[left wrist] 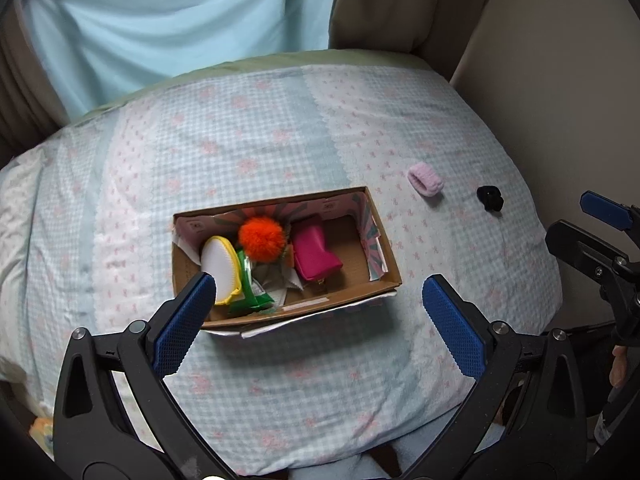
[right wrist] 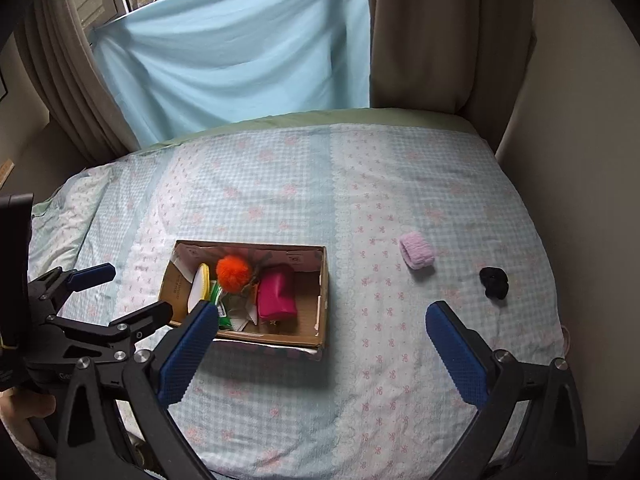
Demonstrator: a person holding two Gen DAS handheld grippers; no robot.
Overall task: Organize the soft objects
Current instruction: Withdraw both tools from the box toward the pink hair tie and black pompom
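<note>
- A cardboard box (left wrist: 384,240) sits open on the bed, near the middle of the quilt, and holds most of the soft things.
- Inside it, an orange pom-pom (left wrist: 262,236) rests toward the far wall, between a yellow-rimmed white pad (left wrist: 220,266) on the left and a magenta pouch (left wrist: 316,254) on the right.
- A green packet (left wrist: 252,292) and some crumpled white paper lie under and beside the pom-pom; the right end of the box floor is bare cardboard.
- Two soft things lie outside the box, on the quilt to its right: a pink fuzzy band (right wrist: 417,255), and farther right a black scrunchie (right wrist: 494,282), the two apart from each other.
- The left gripper (left wrist: 320,320) hovers above the near side of the box, its jaws spread wide with nothing between them.
- The right gripper (right wrist: 322,344) hangs over the quilt just right of the box's near corner, jaws likewise spread and holding nothing.
- The quilt (right wrist: 280,184) is pale blue gingham with pink bows, over a green sheet at the far edge.
- Behind the bed hang a light blue cloth (right wrist: 240,52) and beige curtains (right wrist: 444,36).
</note>
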